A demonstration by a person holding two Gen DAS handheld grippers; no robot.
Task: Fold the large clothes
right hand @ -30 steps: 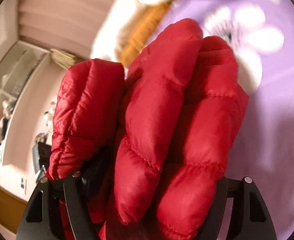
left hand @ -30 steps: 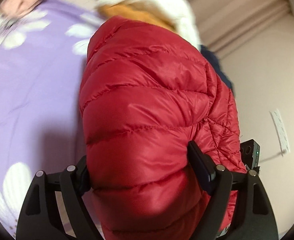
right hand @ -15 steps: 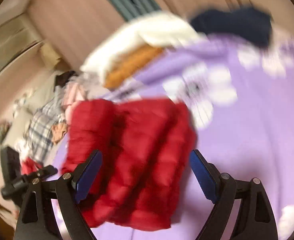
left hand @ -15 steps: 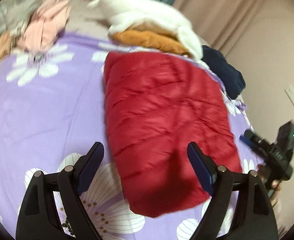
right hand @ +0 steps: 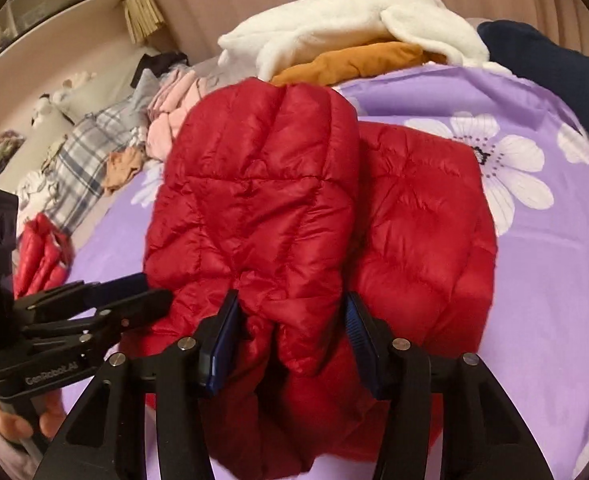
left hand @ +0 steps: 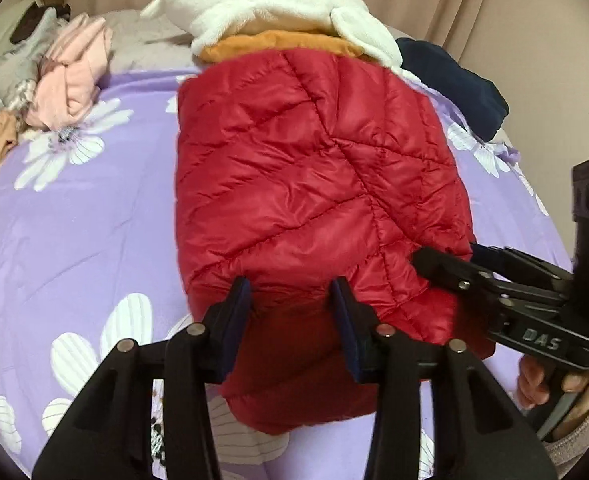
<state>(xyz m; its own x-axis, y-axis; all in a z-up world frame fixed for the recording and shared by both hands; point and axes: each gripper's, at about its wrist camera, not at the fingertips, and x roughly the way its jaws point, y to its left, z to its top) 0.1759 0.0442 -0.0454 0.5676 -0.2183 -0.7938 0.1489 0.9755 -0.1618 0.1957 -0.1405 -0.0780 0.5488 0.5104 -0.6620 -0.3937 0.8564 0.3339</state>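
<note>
Left wrist view is showing our left gripper point(left hand: 290, 292) closing on the near edge of the red down jacket point(left hand: 314, 184), which is lying folded on the purple floral bedspread point(left hand: 74, 240). Half a second ago both sets of jaws were standing wide above the jacket; they have just been closing, with red fabric now between them. Our right gripper point(right hand: 290, 308) is pinching a puffy fold at the same near edge, though we cannot be sure how firmly the pads are biting. Beyond the jacket, a white fleece point(left hand: 278, 4) is sitting on an orange garment point(left hand: 282, 42). We are probably taking hold again for another fold.
</note>
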